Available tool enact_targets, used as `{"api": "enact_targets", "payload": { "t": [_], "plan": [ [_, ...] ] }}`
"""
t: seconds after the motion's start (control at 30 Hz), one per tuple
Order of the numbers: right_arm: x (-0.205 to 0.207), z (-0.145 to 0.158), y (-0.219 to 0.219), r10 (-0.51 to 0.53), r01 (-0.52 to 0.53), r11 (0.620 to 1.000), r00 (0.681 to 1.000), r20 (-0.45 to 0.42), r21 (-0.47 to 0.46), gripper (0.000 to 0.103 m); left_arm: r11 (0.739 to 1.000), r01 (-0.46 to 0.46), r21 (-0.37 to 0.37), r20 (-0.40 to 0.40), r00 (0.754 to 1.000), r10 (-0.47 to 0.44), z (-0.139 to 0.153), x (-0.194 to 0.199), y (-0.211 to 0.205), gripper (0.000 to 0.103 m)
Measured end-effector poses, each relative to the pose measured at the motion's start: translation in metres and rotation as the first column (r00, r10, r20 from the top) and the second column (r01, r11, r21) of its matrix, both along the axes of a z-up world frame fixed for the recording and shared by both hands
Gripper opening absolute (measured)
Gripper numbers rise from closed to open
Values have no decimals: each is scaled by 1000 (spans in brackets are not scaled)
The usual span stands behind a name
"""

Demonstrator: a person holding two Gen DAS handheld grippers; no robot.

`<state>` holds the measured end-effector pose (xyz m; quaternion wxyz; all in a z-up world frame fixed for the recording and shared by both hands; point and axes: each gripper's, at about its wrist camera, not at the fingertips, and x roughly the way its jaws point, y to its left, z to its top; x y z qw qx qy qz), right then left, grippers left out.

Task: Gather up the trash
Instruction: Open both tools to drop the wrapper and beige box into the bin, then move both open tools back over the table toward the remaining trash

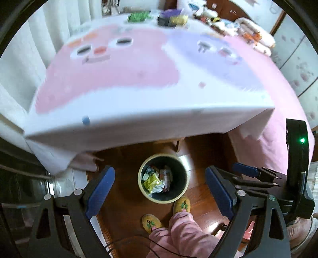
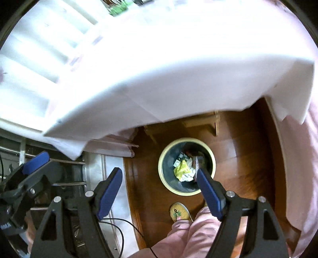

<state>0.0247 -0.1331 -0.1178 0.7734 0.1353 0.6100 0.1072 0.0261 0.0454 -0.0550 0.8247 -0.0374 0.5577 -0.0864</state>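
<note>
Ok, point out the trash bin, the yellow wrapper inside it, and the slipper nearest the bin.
trash bin (image 1: 143,193): left wrist view, cream rim.
yellow wrapper (image 2: 181,168): right wrist view, its middle.
slipper (image 1: 181,205): left wrist view, its toe.

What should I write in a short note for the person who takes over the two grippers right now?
Left gripper: jaws open, nothing between them.
Right gripper: jaws open, nothing between them.
Both point down at the trash bin on the wooden floor, by the person's slippers.
Done: crumpled wrappers already lie inside the bin.
Left: packets still sit at the far edge of the cloth-covered table; blurred, so check whether they are trash.
</note>
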Motion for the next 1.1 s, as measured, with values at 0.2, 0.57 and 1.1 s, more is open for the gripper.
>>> {"api": "enact_targets", "payload": {
  "t": [0.2, 0.57, 1.1],
  "plan": [
    [-5, 70, -2, 6, -4, 1000, 993, 116, -17, 78, 999, 48, -19, 108, 993, -46, 68, -1, 1, 91],
    [22, 161, -13, -23, 39, 998, 946, 325, -44, 78, 999, 31, 7, 275, 961, -32, 140, 25, 13, 91],
    [204, 186, -74, 112, -79, 992, 917, 382, -100, 72, 994, -110, 9, 251, 963, 104, 132, 183, -29, 91]
  ]
}}
